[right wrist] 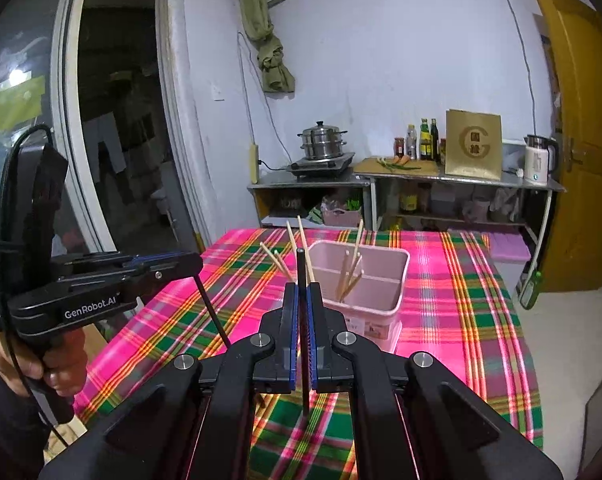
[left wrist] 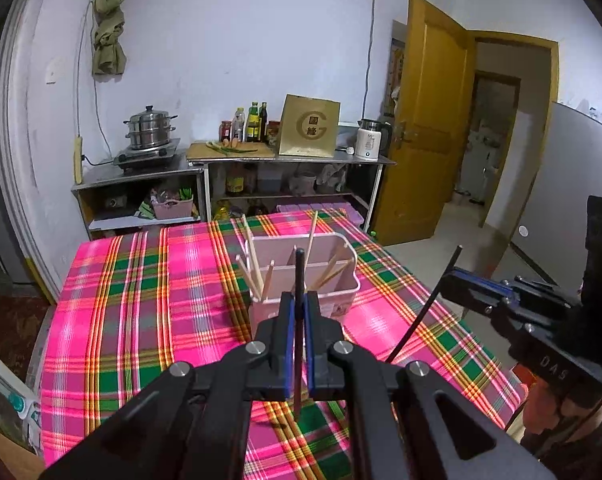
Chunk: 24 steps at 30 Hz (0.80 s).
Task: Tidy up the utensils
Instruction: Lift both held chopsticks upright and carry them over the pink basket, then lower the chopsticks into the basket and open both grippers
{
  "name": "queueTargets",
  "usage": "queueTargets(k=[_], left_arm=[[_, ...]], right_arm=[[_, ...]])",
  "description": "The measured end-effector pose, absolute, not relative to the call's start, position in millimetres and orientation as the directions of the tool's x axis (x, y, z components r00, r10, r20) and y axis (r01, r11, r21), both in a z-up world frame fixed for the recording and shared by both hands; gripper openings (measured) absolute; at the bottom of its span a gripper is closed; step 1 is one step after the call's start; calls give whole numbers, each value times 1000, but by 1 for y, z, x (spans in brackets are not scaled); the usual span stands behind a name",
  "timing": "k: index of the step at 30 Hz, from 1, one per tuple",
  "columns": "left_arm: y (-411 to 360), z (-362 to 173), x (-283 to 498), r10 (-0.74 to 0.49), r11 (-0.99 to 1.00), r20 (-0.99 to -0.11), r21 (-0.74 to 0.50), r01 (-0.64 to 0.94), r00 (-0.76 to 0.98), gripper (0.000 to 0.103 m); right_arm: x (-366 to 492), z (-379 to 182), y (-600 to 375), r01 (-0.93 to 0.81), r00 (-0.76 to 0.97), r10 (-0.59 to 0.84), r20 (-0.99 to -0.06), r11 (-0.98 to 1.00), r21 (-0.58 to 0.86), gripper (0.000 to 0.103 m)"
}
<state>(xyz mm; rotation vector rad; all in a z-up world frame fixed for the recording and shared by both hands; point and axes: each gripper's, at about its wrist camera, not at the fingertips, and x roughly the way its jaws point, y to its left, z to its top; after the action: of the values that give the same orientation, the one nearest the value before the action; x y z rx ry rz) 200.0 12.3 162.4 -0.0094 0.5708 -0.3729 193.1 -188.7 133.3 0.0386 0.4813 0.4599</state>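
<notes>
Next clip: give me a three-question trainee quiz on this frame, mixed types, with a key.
1. True or false: the left claw is shut on a black chopstick.
2. What does the right claw hold?
A. spoon
B. black chopstick
C. nothing
3. The wooden chopsticks stand in the pink ____.

Key: 1 true; 2 B; 3 holder.
</notes>
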Motion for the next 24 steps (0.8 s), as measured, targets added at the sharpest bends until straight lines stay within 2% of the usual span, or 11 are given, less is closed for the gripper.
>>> queueTargets(k=[13,24], left_arm=[[6,216,239,-348,934,-483,-105,342,803,5],[0,235,274,-347,934,-461,-96,343,817,5]], right_arm=[[223,179,-190,-434,809,462,-362,886,162,4],[256,199,-188,-438,826,468,-314,883,167,4]])
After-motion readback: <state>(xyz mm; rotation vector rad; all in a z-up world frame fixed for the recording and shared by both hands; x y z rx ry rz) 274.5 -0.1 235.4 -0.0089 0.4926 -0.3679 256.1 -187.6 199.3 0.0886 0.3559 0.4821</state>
